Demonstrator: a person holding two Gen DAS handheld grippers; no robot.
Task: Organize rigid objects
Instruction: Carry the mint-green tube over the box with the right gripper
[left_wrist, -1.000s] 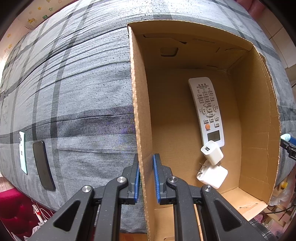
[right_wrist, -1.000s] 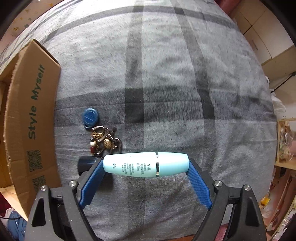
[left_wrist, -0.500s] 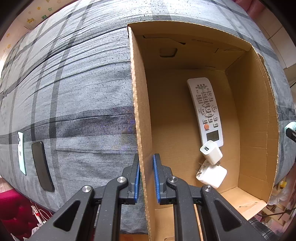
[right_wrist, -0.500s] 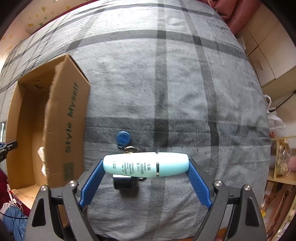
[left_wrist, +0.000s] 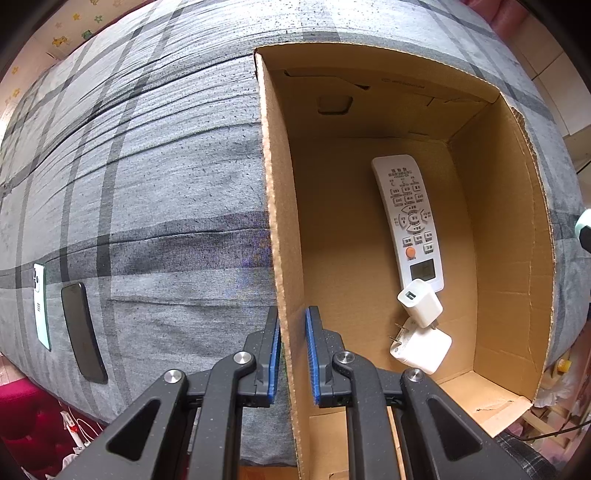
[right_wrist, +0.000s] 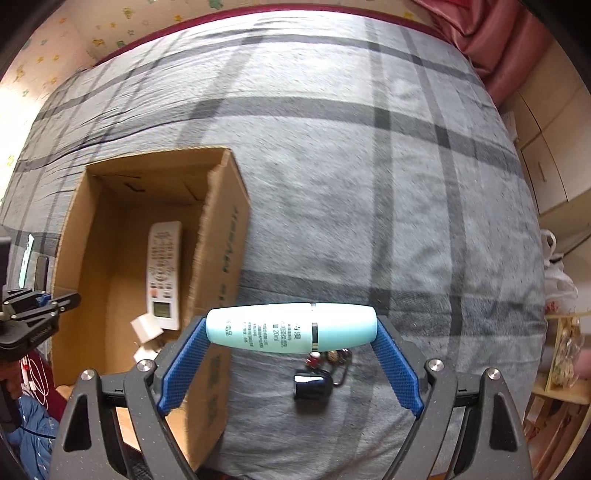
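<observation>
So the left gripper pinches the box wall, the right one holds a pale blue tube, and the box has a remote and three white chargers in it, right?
Not three: the left wrist view shows two chargers beside the remote. The rest holds: the left gripper pinches the box wall, and the right gripper holds the tube.
</observation>
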